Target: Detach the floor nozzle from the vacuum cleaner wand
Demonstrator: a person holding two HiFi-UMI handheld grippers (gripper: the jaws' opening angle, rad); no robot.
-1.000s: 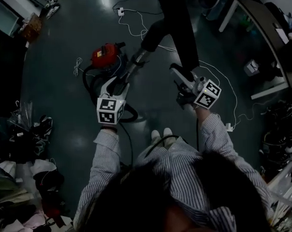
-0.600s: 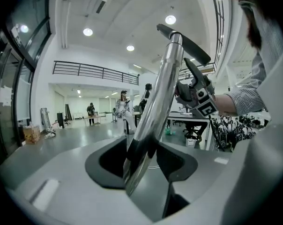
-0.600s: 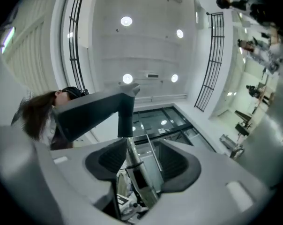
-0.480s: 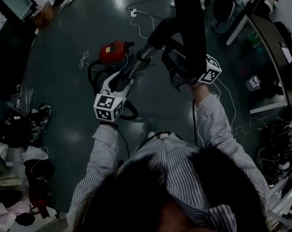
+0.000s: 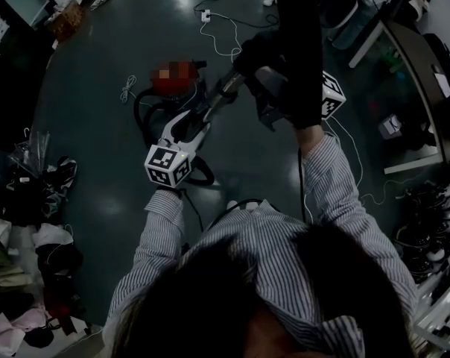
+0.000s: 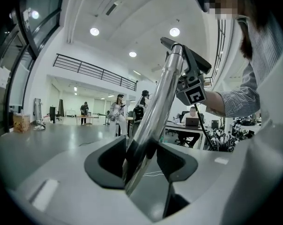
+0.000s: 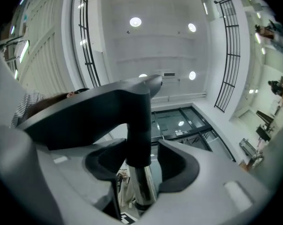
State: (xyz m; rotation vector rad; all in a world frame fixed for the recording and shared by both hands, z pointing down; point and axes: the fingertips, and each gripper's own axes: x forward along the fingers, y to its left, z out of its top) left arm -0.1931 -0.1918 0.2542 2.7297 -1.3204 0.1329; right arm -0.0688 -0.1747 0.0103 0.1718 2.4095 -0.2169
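Now the nozzle is sitting high in the air, well above the floor. By my reading it is not yet coming off the wand: in the right gripper view its black neck is running straight into the chrome tube. The right gripper is standing round that neck with its jaws spread wide. They have just been opening, and the neck is standing between them with a gap on one side, so nothing is being clamped there. The left gripper is clamping the wand lower down, the tube slanting up out of its pads. Below that, the hose is looping beside the canister on the floor.

The danger is lying in that unheld upper end. If the joint is already slackening, the nozzle could be sliding off and dropping toward the person or the floor. If the right jaws are closing on chrome instead of black plastic, pulling will be shifting nothing. A hard tug could also be slipping the smooth tube through the left pads, or dragging the canister by its hose.
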